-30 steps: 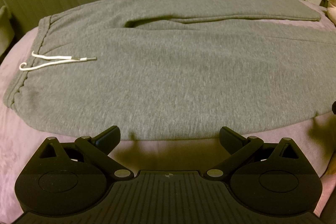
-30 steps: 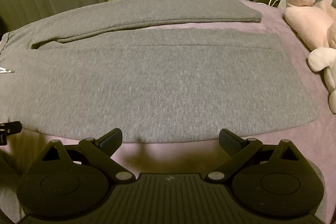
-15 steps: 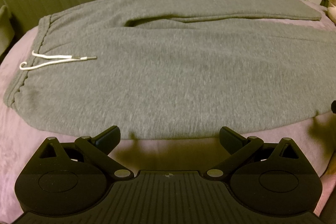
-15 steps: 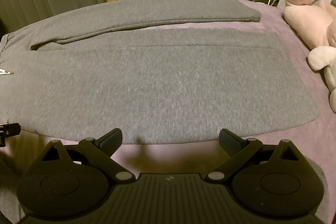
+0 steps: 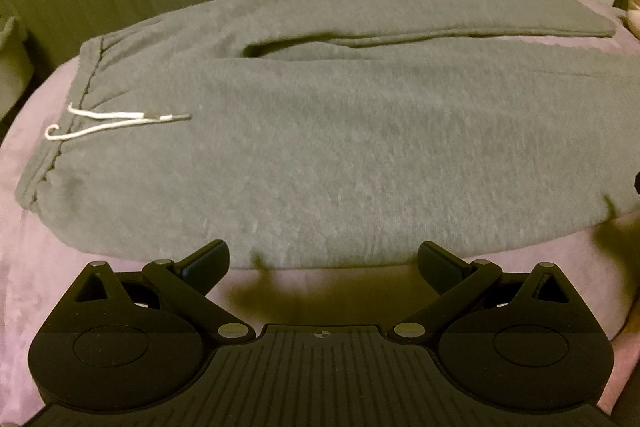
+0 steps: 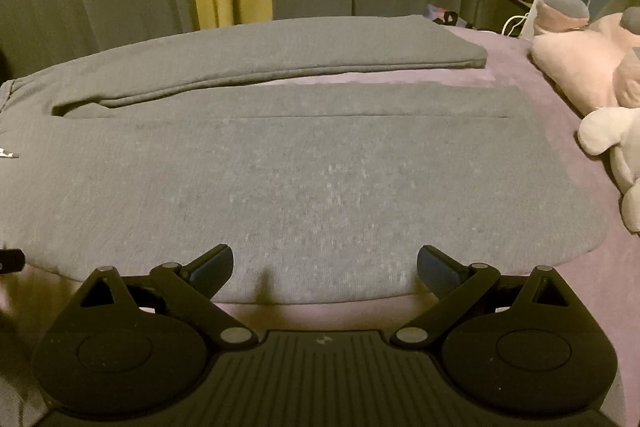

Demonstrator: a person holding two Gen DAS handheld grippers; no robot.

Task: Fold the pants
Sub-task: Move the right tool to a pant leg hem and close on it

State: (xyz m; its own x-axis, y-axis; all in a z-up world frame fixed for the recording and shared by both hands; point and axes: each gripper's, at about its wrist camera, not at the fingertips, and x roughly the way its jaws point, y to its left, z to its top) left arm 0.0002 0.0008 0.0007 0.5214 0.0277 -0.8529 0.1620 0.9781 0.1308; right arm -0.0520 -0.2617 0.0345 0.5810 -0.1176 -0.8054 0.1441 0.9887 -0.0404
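I see the grey pants spread flat across the bed, waistband toward its left edge. My left gripper and right gripper hover at the near hem, fingers apart, empty.

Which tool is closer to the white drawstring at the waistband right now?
Left. The left tool hovers open at the sweatpants' near edge, with the drawstring ahead and left. The right tool sits farther along the leg; the drawstring barely shows at its view's left edge.
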